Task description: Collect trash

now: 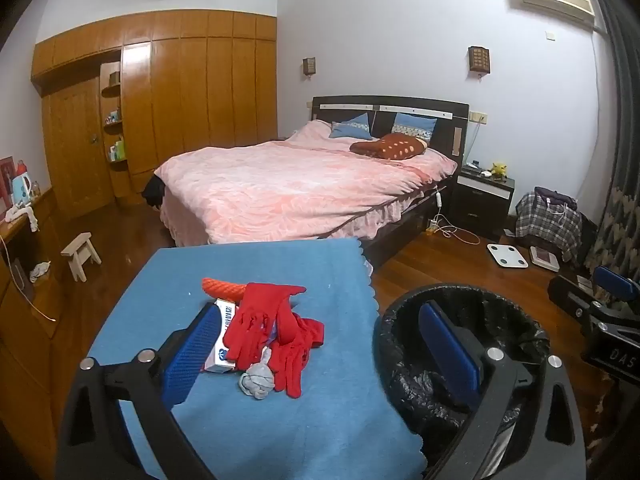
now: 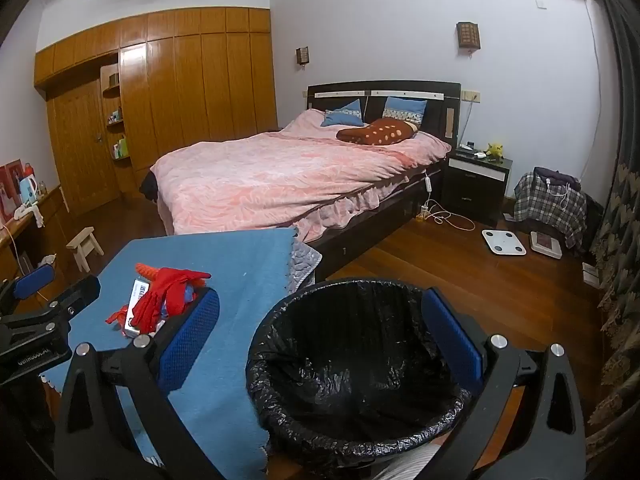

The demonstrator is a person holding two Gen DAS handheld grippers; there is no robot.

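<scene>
Bin sits nearest me, just right of the table, its black liner looking empty, so I judge nothing is collected yet. Both my grippers, left and right, hold nothing, jaws wide. Left of the bin, on the table's blue cloth, the trash waits: gloves, a box, a grey wad. Beyond the bin stands the bed, then the wardrobe.

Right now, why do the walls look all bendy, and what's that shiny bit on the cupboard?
Left wrist view: the fisheye lens curves the walls and leaves dark corners; the shine on the wooden wardrobe is reflected room light. Right wrist view: same curving, same glare on the wardrobe, and the black bin liner glints faintly.
</scene>
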